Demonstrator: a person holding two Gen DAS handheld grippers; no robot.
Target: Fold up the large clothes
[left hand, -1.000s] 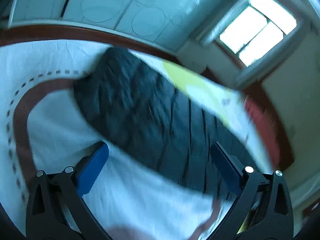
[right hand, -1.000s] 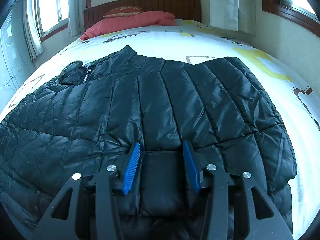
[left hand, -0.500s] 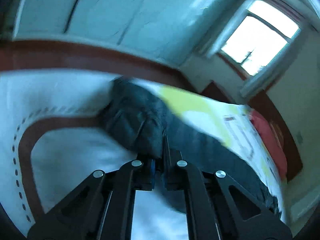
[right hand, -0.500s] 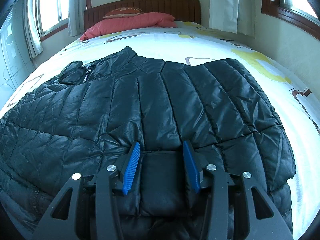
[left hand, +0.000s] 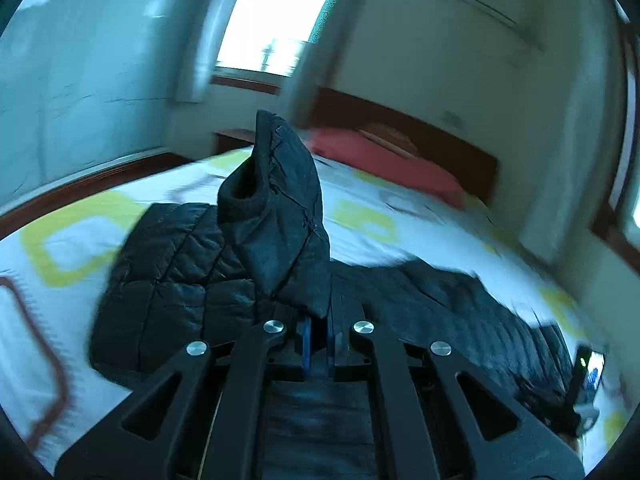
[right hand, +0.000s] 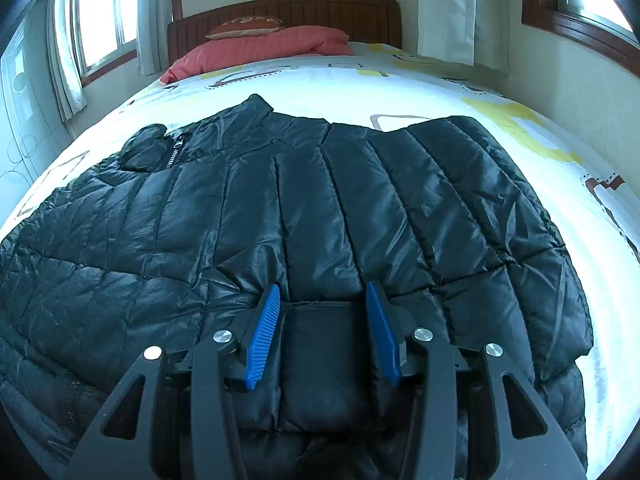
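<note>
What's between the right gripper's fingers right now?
Right wrist view: a quilted panel of the black puffer jacket lies between the open right gripper fingers, which rest on it.

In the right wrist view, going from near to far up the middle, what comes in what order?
Right tongs, open → black puffer jacket → patterned bedsheet → pink quilt → orange pillow → wooden headboard.
</note>
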